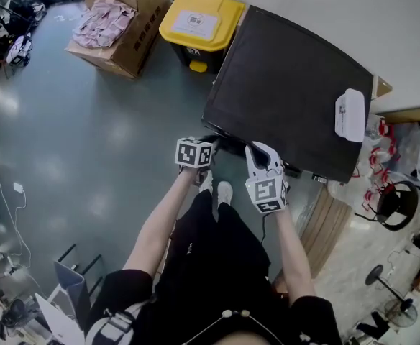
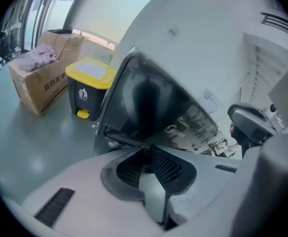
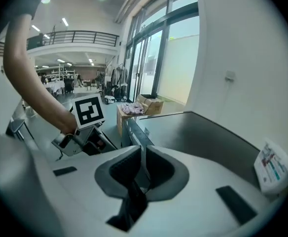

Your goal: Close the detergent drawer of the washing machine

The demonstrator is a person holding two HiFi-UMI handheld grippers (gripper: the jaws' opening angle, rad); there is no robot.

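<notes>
The washing machine (image 1: 289, 77) has a dark top and stands against the white wall; I look down on it in the head view. Both grippers hang just before its front edge. My left gripper (image 1: 207, 141) is at the left front corner and my right gripper (image 1: 256, 149) a little to its right. A dark piece (image 1: 229, 146) juts from the front edge between them; I cannot tell whether it is the drawer. The left gripper (image 2: 147, 152) has its pads together on nothing and faces the machine's front corner (image 2: 115, 136). The right gripper (image 3: 143, 149) is likewise shut and empty, above the top (image 3: 198, 132).
A yellow-lidded bin (image 1: 199, 24) and a cardboard box of pink cloth (image 1: 120, 20) stand left of the machine. A white packet (image 1: 349, 115) lies on its top at the right. Shelves and clutter (image 1: 400, 164) fill the right side. The grey floor (image 1: 88, 142) spreads to the left.
</notes>
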